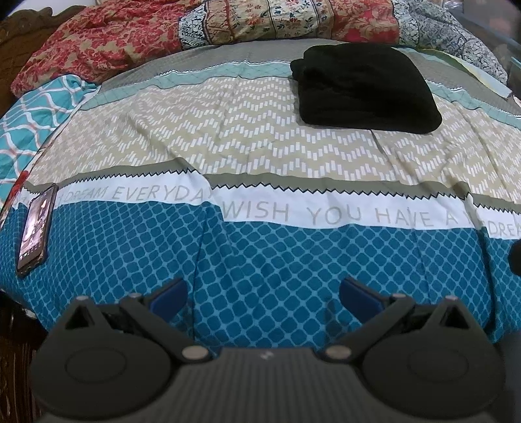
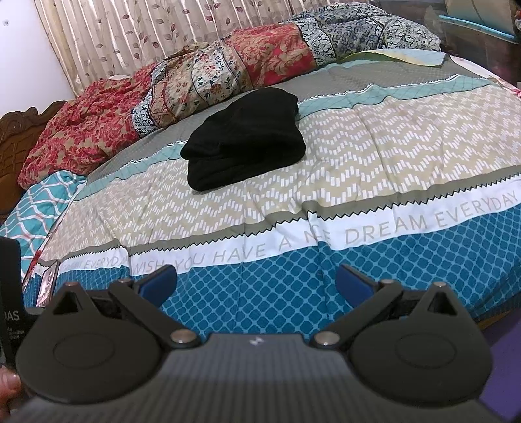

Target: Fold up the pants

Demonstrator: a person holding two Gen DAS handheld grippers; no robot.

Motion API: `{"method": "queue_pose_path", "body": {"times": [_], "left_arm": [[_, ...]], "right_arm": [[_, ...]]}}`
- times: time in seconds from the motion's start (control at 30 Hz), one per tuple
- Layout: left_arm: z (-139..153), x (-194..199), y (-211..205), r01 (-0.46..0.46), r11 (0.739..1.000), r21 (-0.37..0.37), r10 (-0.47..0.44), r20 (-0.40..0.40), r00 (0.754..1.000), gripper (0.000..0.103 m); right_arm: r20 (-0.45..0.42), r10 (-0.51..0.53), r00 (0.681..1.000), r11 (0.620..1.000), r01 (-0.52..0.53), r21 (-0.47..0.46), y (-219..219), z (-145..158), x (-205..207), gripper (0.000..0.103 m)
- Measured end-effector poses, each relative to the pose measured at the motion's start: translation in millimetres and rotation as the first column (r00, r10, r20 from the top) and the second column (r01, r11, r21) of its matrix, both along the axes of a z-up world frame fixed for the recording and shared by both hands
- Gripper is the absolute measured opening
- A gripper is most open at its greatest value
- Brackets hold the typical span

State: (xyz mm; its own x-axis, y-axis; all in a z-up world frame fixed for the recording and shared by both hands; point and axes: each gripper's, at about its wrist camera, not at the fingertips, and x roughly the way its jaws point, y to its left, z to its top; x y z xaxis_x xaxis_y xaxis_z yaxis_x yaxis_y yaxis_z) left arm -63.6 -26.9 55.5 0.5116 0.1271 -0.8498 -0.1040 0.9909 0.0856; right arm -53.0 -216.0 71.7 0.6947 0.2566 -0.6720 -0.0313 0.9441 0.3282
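Observation:
Black pants [image 1: 364,88] lie folded in a thick compact bundle on the far part of the bed, on the beige zigzag band of the patterned bedspread [image 1: 260,146]. They also show in the right wrist view [image 2: 244,140]. My left gripper [image 1: 263,293] is open and empty, held over the blue diamond band near the bed's front edge, far from the pants. My right gripper [image 2: 256,283] is open and empty too, over the same blue band at the front of the bedspread [image 2: 374,156].
A phone [image 1: 35,227] lies at the bed's left front edge, also in the right wrist view [image 2: 48,283]. A crumpled red and floral quilt [image 1: 228,29] is piled along the far side. A carved wooden headboard [image 2: 19,123] stands at the left, curtains behind.

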Motion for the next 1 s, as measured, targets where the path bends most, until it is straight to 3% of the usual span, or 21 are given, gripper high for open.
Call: {"method": "queue_pose_path", "body": {"times": [0.3,0.43,0.73,1.0], "left_arm": [[11.9,-6.3,-1.6,0.034,0.999,-0.036,-0.031,0.067,0.997,0.103],[10.4,-4.9,1.5,0.023,0.998,-0.056,-0.021,0.033,0.999,0.103],[11.2,-6.2,-1.3,0.014,1.000,-0.008,-0.013,0.042,0.999,0.103],[9.4,-5.5,0.6,0.007,1.000,-0.008,-0.007,0.033,0.999,0.103]], "right_arm": [[0.001,0.005,1.000,1.000,-0.005,0.000,0.8,0.0,0.0,0.103],[-0.002,0.005,1.000,1.000,-0.005,0.004,-0.9,-0.3,0.6,0.103],[-0.006,0.010,1.000,1.000,-0.010,0.010,-2.8,-1.3,1.3,0.103],[-0.014,0.014,1.000,1.000,-0.014,0.017,-6.6,-2.8,2.3,0.103]]}}
